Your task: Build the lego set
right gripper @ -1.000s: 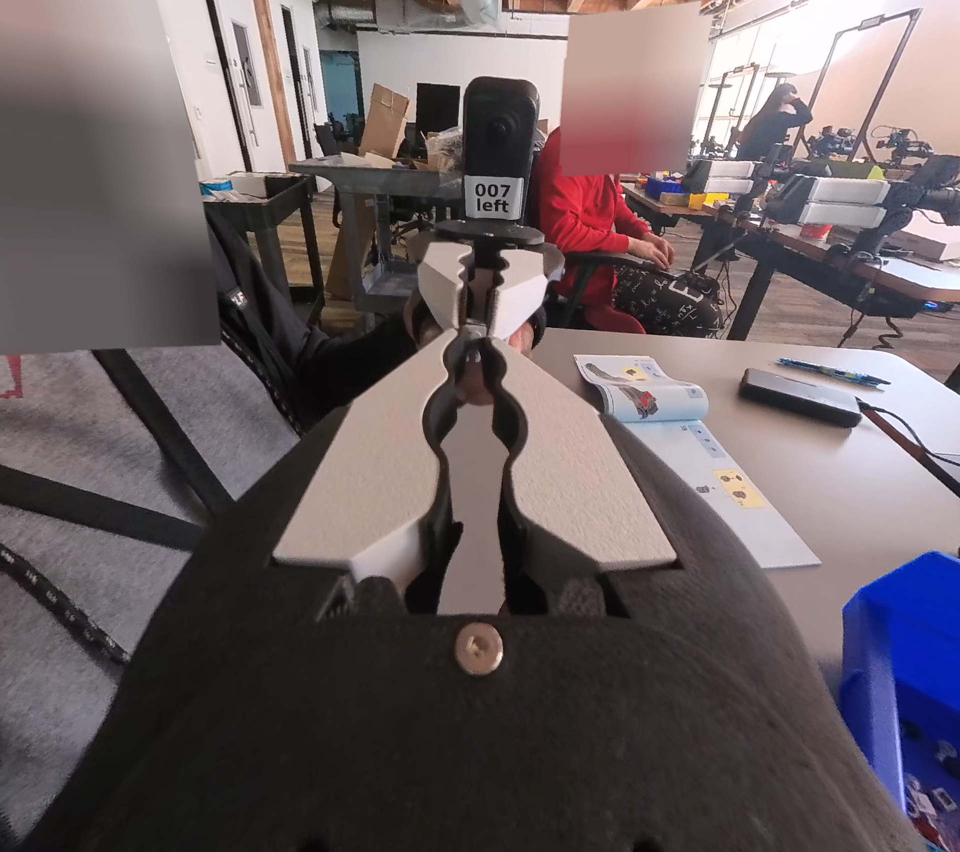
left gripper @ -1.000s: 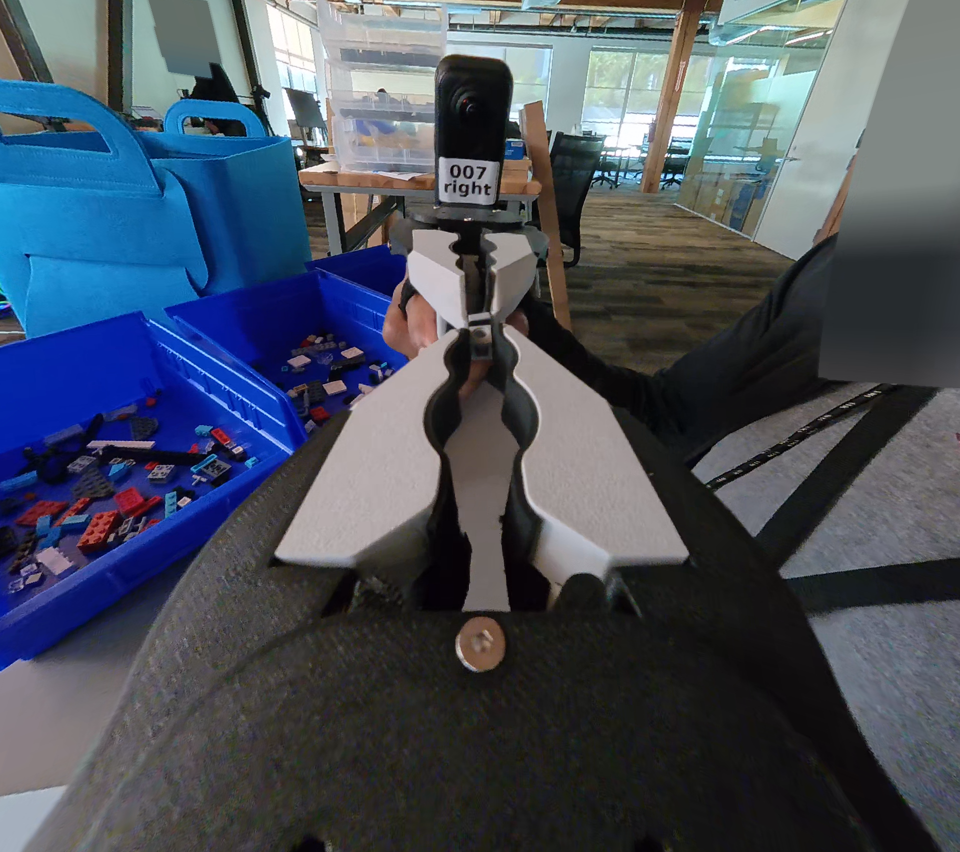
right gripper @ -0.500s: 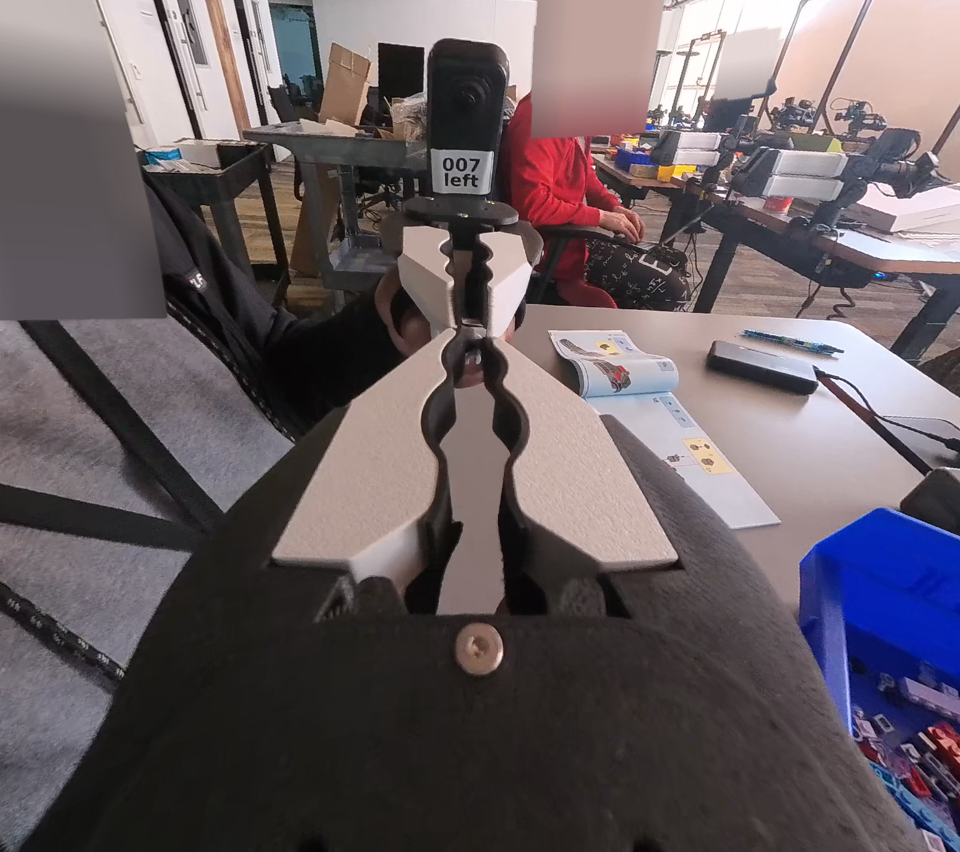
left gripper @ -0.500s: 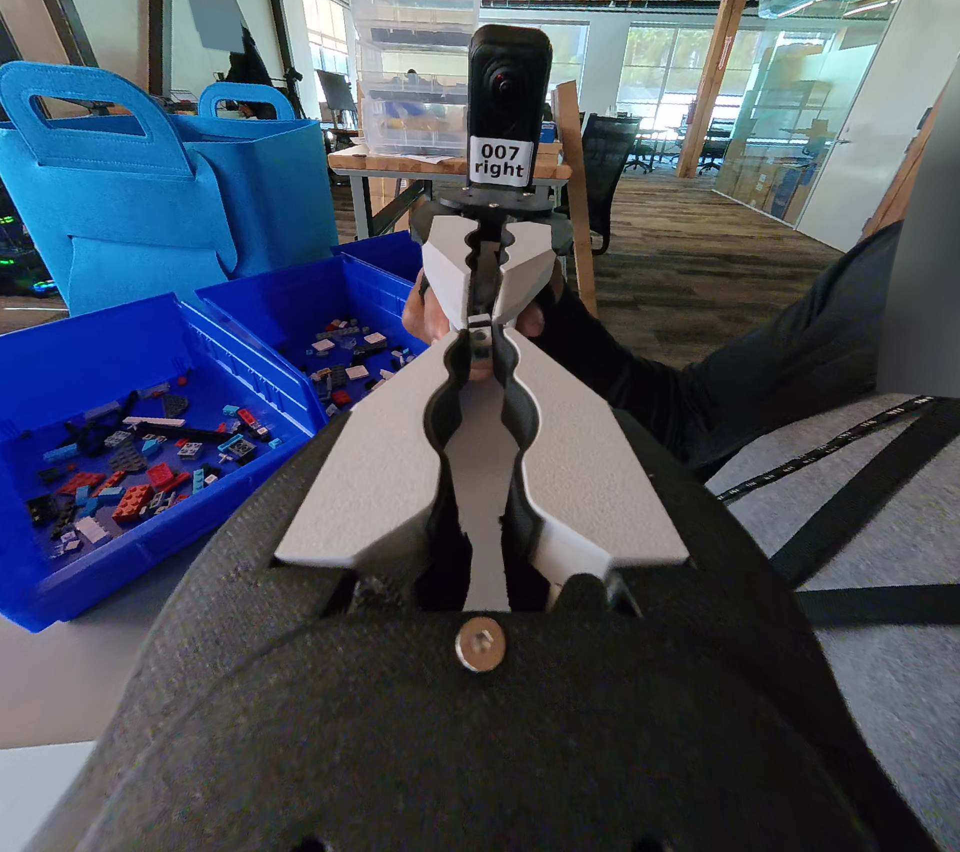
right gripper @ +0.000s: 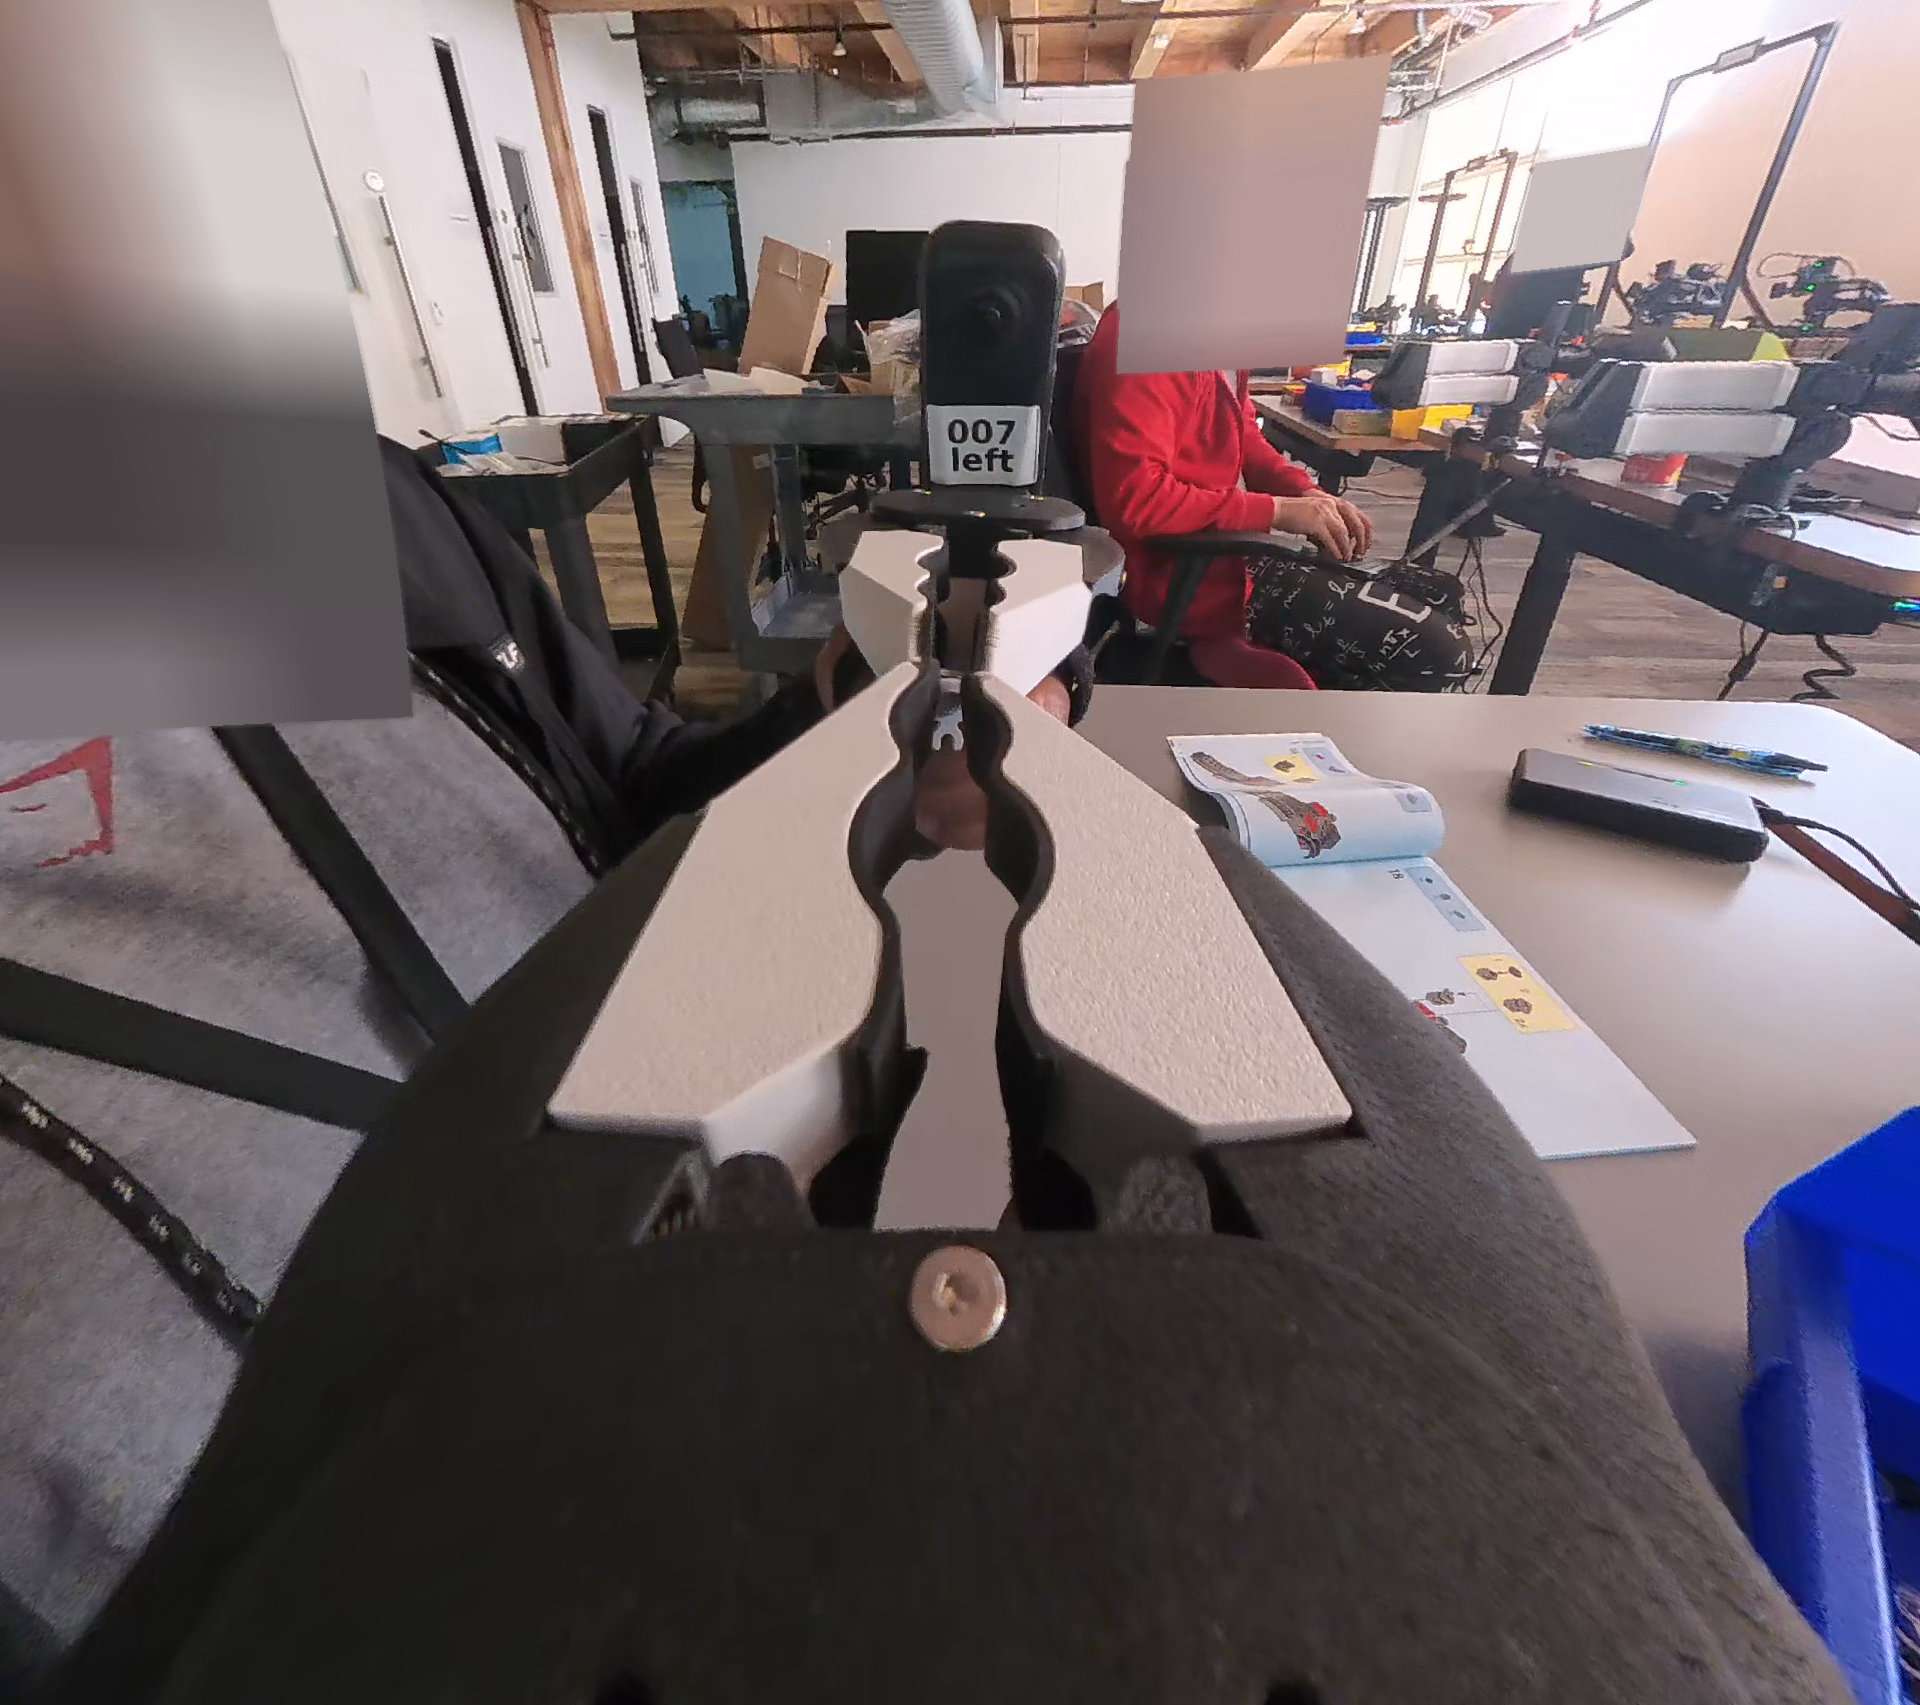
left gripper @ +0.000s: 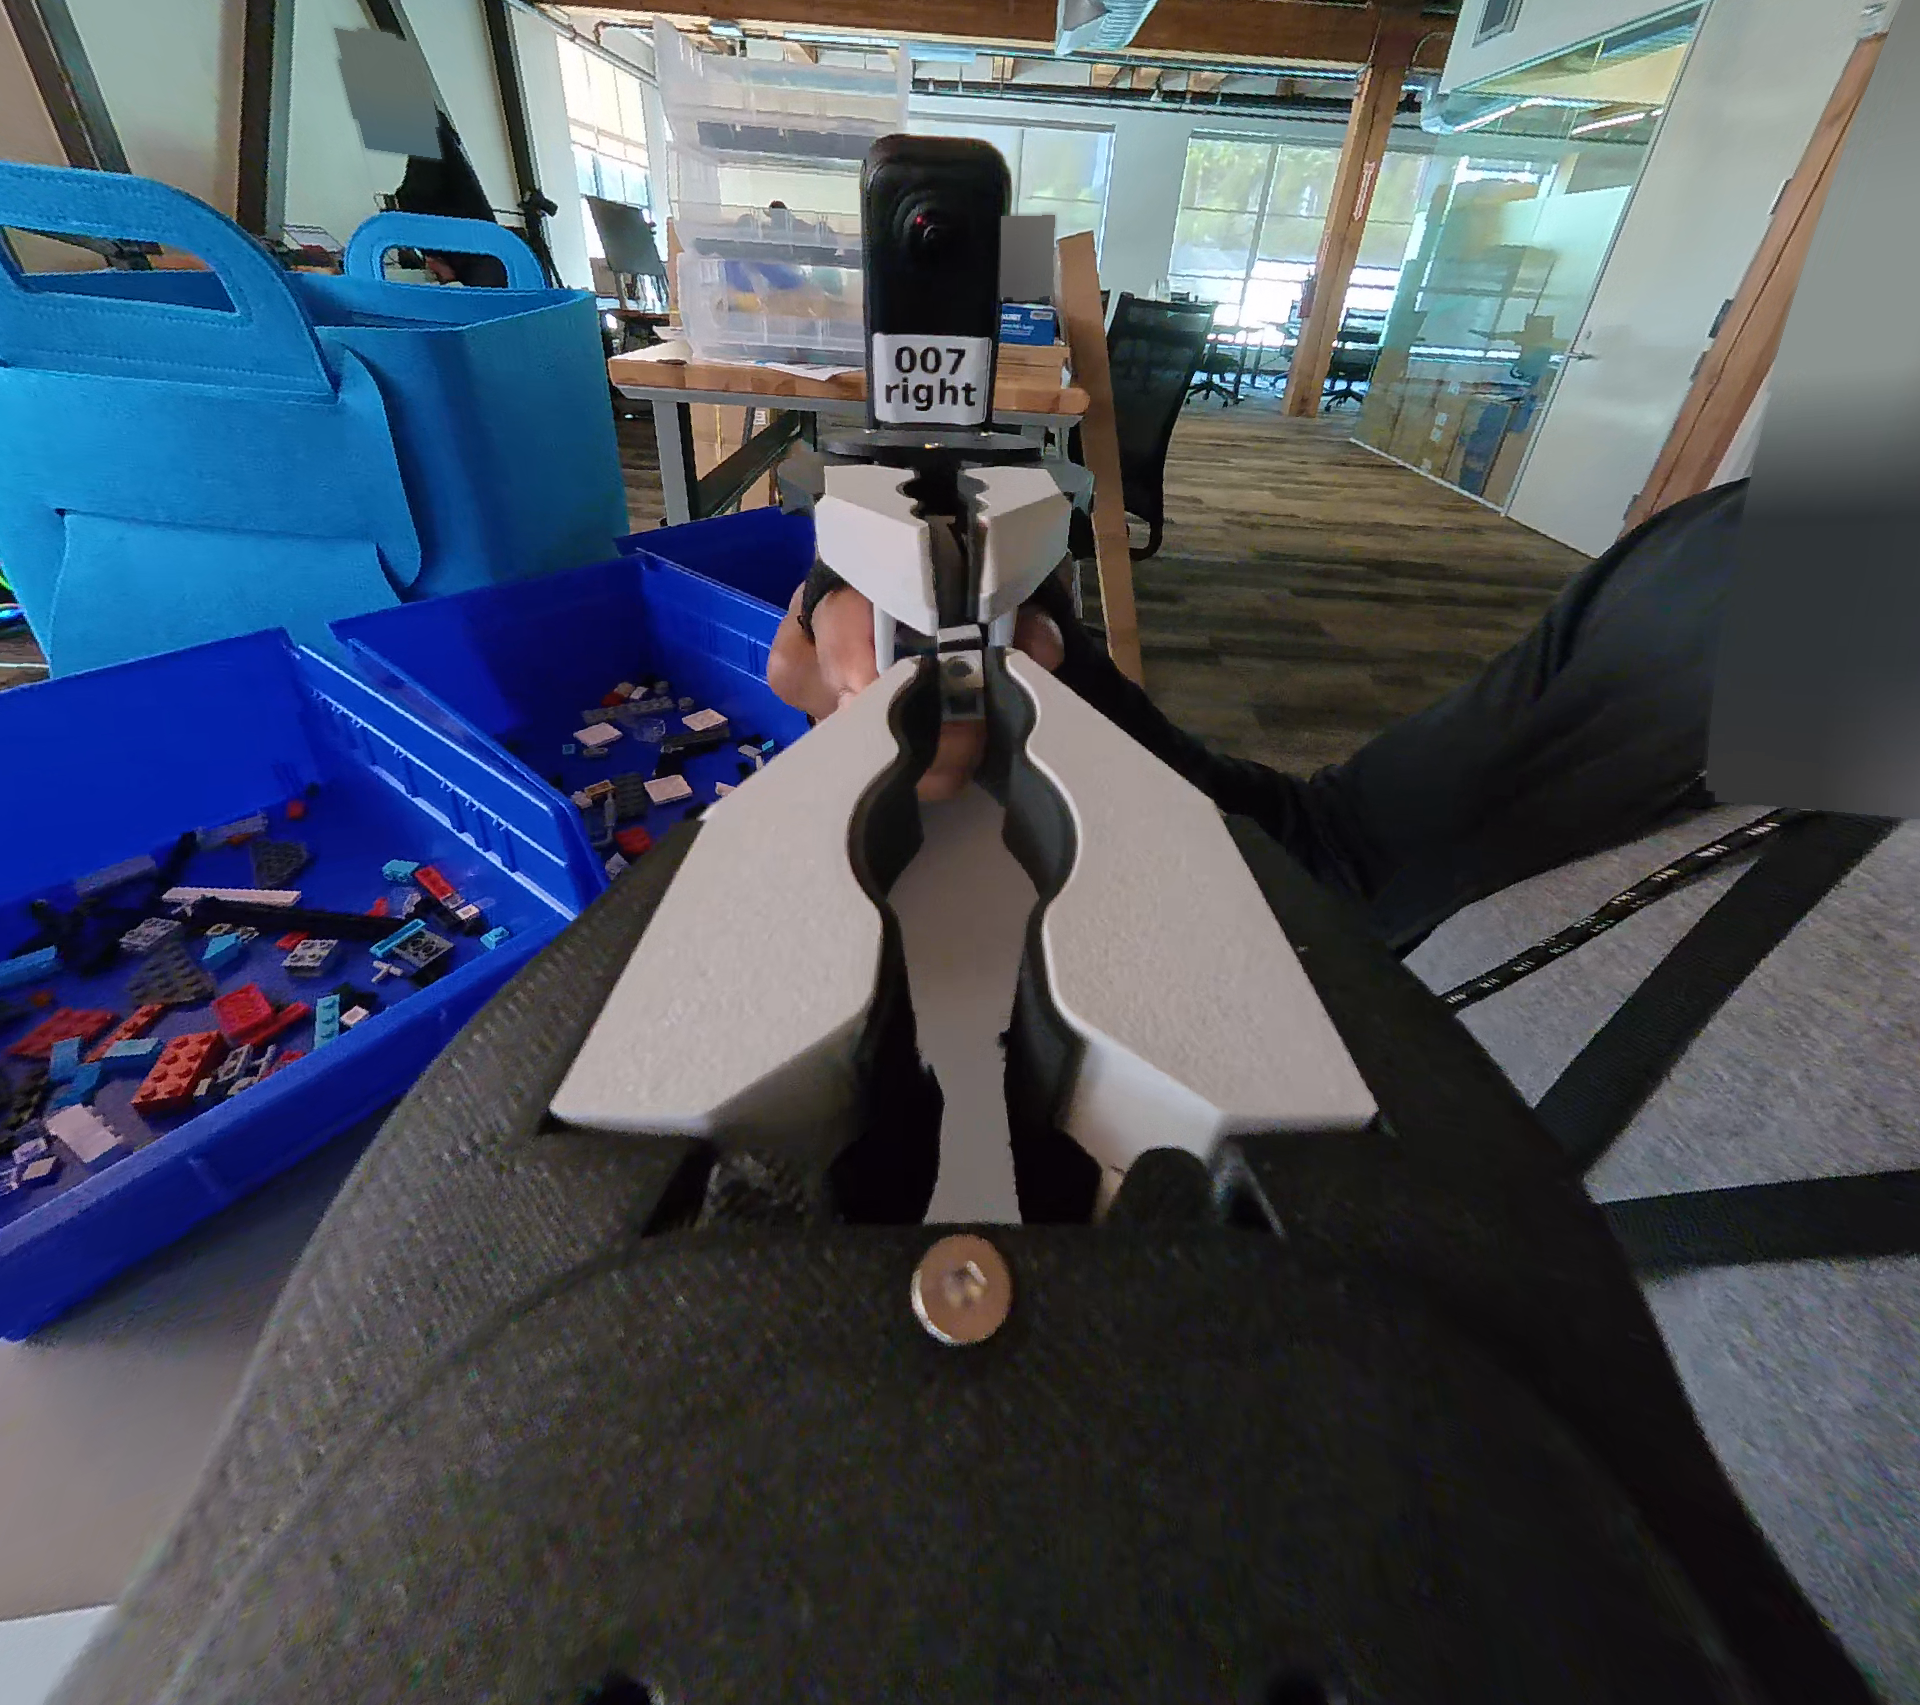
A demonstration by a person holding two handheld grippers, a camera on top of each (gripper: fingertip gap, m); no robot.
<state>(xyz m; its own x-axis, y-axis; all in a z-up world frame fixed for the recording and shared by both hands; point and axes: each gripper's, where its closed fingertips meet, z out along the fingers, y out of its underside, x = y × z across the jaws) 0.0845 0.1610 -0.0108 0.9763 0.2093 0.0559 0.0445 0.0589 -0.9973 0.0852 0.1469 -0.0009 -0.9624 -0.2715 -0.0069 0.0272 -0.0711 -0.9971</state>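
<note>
My two grippers meet tip to tip in the air above the table edge. In the left wrist view my left gripper (left gripper: 961, 676) is shut on a small dark grey lego piece (left gripper: 964, 701) with a round hole. The right gripper (left gripper: 951, 632) faces it and touches that piece from the far side. In the right wrist view my right gripper (right gripper: 948, 699) is shut on a small light grey lego piece (right gripper: 948, 733), with the left gripper (right gripper: 961, 668) right behind it. How the two pieces join is hidden by the fingertips.
Two blue bins (left gripper: 156, 720) (left gripper: 582, 616) hold several loose lego pieces, with blue felt bags (left gripper: 208, 429) behind. On the grey table lie an open instruction booklet (right gripper: 1351, 834), a black device (right gripper: 1636, 803) and a pen (right gripper: 1704, 746). A bin corner (right gripper: 1849, 1292) is at lower right. A person in red sits beyond.
Both grippers stay shut and tip to tip. The pair has shifted together a little, so the bins and table sit slightly differently in view.
</note>
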